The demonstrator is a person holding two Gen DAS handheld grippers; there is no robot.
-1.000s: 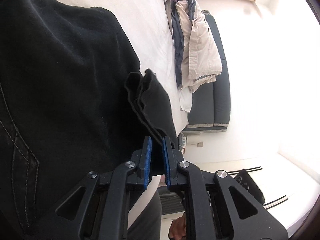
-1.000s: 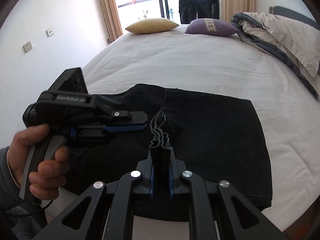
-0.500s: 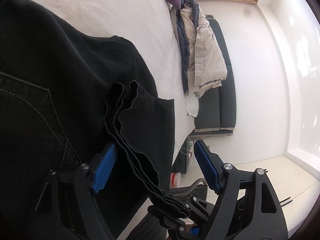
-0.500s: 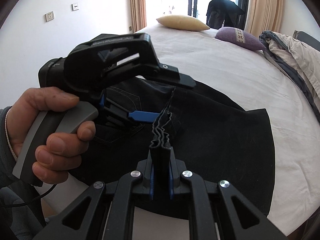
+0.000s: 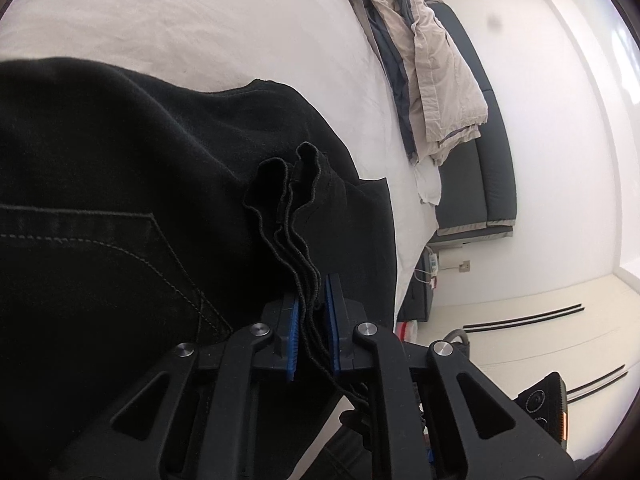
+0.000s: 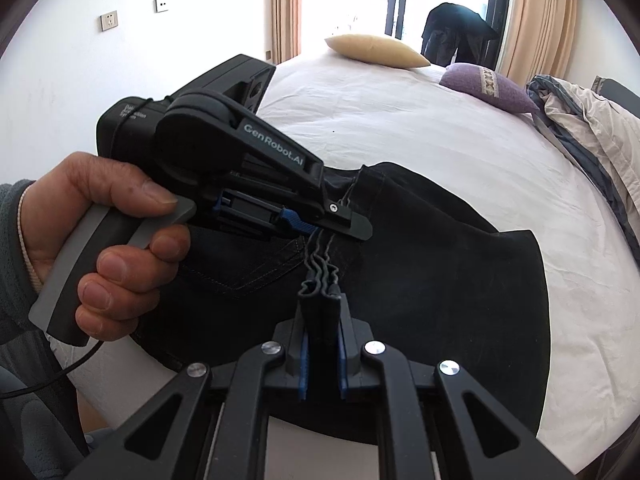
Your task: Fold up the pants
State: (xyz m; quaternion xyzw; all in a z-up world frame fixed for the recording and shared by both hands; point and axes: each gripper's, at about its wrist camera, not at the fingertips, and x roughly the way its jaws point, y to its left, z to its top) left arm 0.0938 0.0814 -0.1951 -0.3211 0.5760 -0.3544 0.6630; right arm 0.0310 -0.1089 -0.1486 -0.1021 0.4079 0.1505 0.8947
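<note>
The black pants (image 6: 432, 264) lie folded on the white bed (image 6: 400, 128), a back pocket with grey stitching showing at the left (image 5: 100, 248). Their stacked hem edges stand up in a bunched ridge (image 5: 288, 200). My right gripper (image 6: 320, 344) is shut on the near end of that ridge. My left gripper (image 5: 311, 328) is shut on the same layered edge a little farther along; it shows in the right wrist view (image 6: 336, 224) held in a hand, coming in from the left.
A yellow pillow (image 6: 372, 50) and a purple pillow (image 6: 488, 86) lie at the bed's far end. A rumpled beige and grey duvet (image 5: 432, 64) hangs over the bed's right side by a dark sofa (image 5: 480, 152). The bed's near edge is just below the pants.
My left gripper let go of the hem, opened wide, moved along the ridge and has shut on the layered edge again. My right gripper kept its hold.
</note>
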